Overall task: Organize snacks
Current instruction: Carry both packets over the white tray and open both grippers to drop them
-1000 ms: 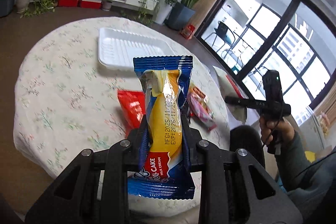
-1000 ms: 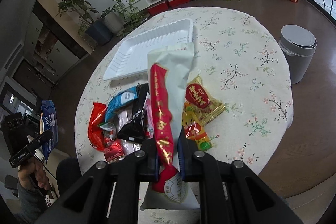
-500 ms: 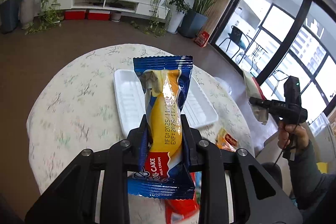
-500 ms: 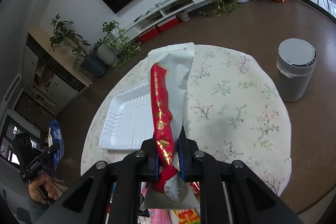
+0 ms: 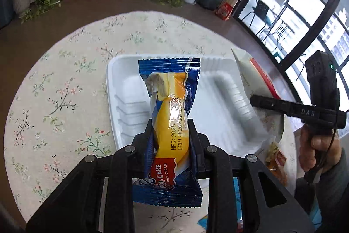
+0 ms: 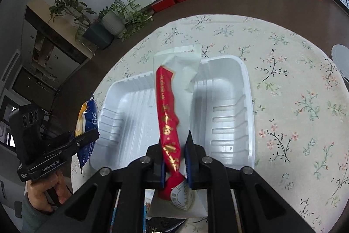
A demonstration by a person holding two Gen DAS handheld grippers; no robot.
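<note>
My left gripper (image 5: 170, 132) is shut on a blue and yellow roll cake pack (image 5: 170, 115) and holds it over the white foam tray (image 5: 220, 106). My right gripper (image 6: 174, 152) holds a white and red snack pack (image 6: 172, 102) over the same tray (image 6: 224, 106); its jaws stand slightly apart around the pack. The right gripper and its pack (image 5: 257, 80) show at the tray's right side in the left wrist view. The left gripper and the cake pack (image 6: 86, 121) show at the tray's left in the right wrist view. The tray holds no snacks.
The round table has a floral cloth (image 5: 65, 91). An orange snack pack (image 5: 276, 158) lies near the tray's right corner. Other packs (image 6: 135, 217) lie below the right gripper. A grey bin (image 6: 341, 58) stands beside the table. Plants and a TV shelf line the far wall.
Both grippers moved forward from over the snack pile to over the tray, each carrying its pack. The right gripper's jaws look wider apart now than before.
</note>
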